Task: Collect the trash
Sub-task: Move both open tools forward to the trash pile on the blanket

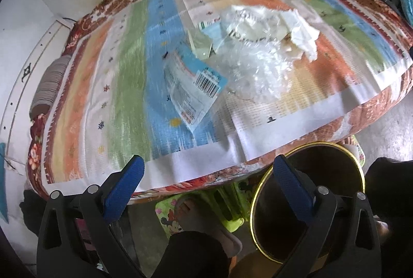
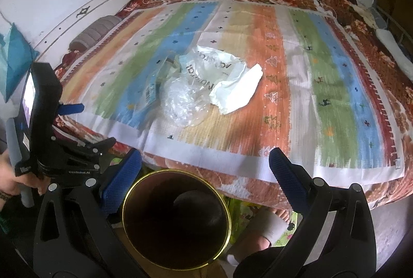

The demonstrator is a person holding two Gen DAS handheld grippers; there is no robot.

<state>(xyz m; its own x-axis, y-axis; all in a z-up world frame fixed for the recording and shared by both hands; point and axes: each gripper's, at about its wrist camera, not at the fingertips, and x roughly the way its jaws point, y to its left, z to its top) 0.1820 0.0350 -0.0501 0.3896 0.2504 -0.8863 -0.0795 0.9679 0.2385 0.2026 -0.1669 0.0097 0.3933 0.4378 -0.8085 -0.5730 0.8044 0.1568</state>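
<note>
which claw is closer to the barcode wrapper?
Left, probably. The left claw hovers open at the mat's near edge, facing the barcode wrapper. The right claw is open over the bin, further right.

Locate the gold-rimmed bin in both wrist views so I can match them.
Left wrist: the gold-rimmed bin sits at bottom right, below the bed's edge, partly behind the left gripper's right finger.
Right wrist: the bin sits at bottom centre, between the right gripper's open fingers.
Shared landmark: the crumpled clear plastic on the striped mat, beyond the bin in both.
</note>
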